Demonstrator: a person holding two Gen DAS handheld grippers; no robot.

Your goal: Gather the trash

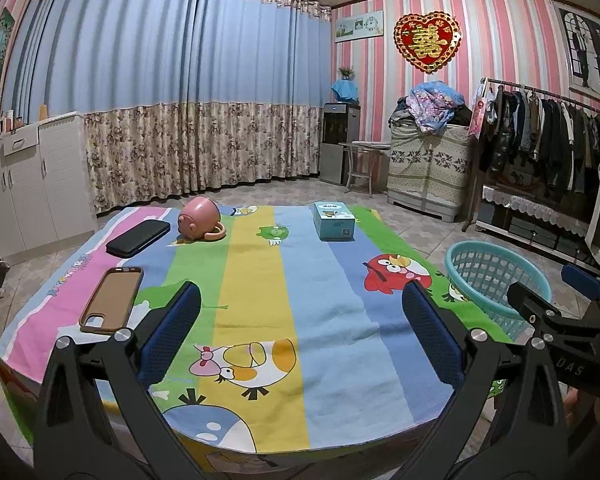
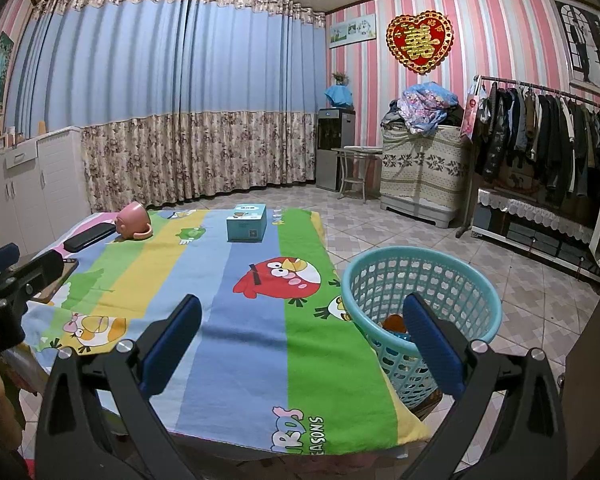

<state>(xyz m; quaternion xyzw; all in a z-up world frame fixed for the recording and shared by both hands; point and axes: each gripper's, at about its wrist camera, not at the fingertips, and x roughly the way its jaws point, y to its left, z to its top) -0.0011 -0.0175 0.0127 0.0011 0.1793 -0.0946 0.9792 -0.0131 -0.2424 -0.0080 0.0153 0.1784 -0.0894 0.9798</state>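
Both claws, left claw [image 1: 300,332] and right claw [image 2: 302,334], hang released; the box [image 1: 334,221] looks light, stiff cardboard, best pinched across its sides.

One pink mug [image 1: 199,218], one blue box [image 1: 334,221], two phones [image 1: 138,237], one basket [image 1: 496,276].

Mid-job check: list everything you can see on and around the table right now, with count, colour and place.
Table cloth: one, striped cartoon print, covering the table.
Cup: one, pink, tipped over, far left.
Phone case: one, brown, near left edge.
Black case: one, lying flat beside the cup.
Box: one, light blue, far centre.
Basket: one, teal, on the floor right of the table, something orange inside.
Clothes rack: one, dark garments, right wall.
Left gripper: jaws open, empty.
Right gripper: jaws open, empty.
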